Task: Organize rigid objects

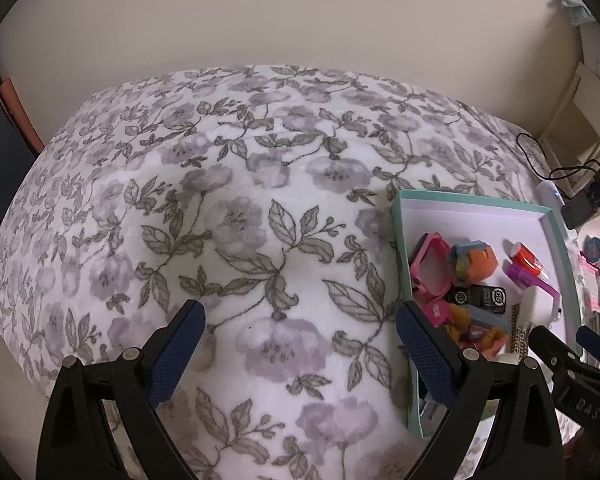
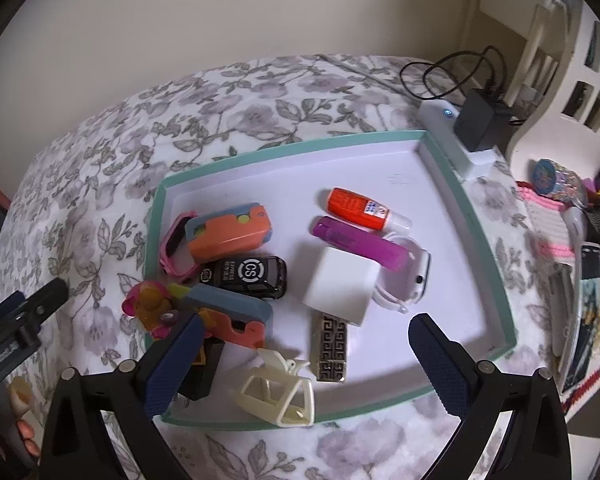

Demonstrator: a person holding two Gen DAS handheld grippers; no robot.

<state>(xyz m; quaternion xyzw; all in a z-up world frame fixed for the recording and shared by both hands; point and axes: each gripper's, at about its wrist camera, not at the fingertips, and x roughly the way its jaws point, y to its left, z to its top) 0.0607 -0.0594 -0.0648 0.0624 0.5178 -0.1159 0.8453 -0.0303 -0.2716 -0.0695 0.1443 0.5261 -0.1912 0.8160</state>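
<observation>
A teal-rimmed white tray (image 2: 482, 240) lies on the floral bedspread and holds several small objects: a black toy car (image 2: 246, 276), an orange and blue case (image 2: 230, 234), a pink watch (image 2: 174, 250), a white cube (image 2: 342, 286), a purple tube (image 2: 356, 246), a red glue bottle (image 2: 354, 205), a cream hair claw (image 2: 278, 394), a patterned metal bar (image 2: 331, 350). My right gripper (image 2: 306, 360) is open and empty over the tray's near edge. My left gripper (image 1: 300, 356) is open and empty over the bedspread, left of the tray (image 1: 400, 240).
The floral bedspread (image 1: 220, 200) spreads wide to the left. A white power strip with a black adapter (image 2: 478, 124) and cables sits beyond the tray. Loose clutter (image 2: 572, 216) lies to the tray's right. A white shelf (image 2: 556, 60) stands at the far right.
</observation>
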